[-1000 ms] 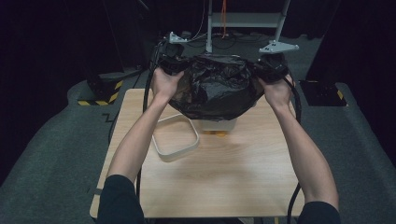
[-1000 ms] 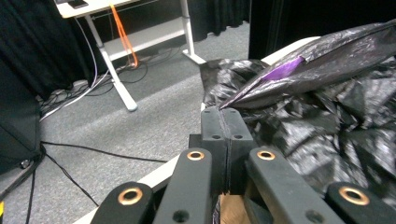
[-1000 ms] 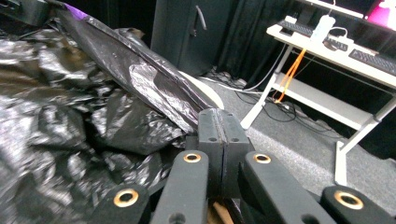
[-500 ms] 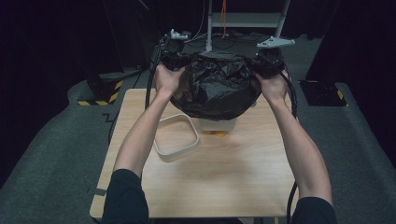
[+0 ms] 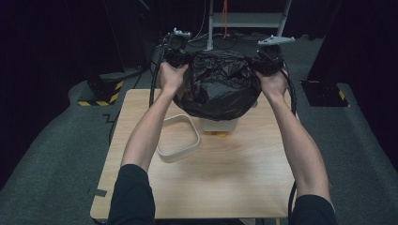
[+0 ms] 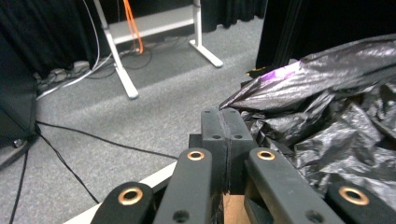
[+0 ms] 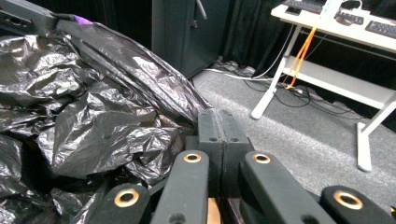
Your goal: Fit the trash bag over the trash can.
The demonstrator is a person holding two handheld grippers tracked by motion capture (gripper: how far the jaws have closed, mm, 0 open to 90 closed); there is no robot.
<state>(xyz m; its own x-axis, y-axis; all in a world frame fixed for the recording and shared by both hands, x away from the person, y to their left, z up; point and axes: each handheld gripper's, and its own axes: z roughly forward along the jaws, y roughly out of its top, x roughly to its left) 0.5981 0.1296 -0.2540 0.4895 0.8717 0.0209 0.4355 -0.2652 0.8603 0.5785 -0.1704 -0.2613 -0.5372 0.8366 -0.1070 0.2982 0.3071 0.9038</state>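
The bag (image 5: 216, 86) sits over the bin (image 5: 220, 124) at the table's (image 5: 234, 187) far edge, centred. The ring frame (image 5: 178, 140) lies on the table left of the bin, toward the left edge.

A lab or recording studio: black curtains (image 5: 56, 42) hang around a grey carpet floor (image 5: 56, 154), loose cables (image 6: 93, 137) run over it beyond the left claw (image 6: 223, 116), and a white metal-legged bench (image 7: 336, 51) stands past the right claw (image 7: 218, 119).

We see our left gripper (image 6: 223, 122) with jaws pressed together, crumpled black plastic bag (image 6: 336, 116) just beside it above grey carpet (image 6: 154, 112).
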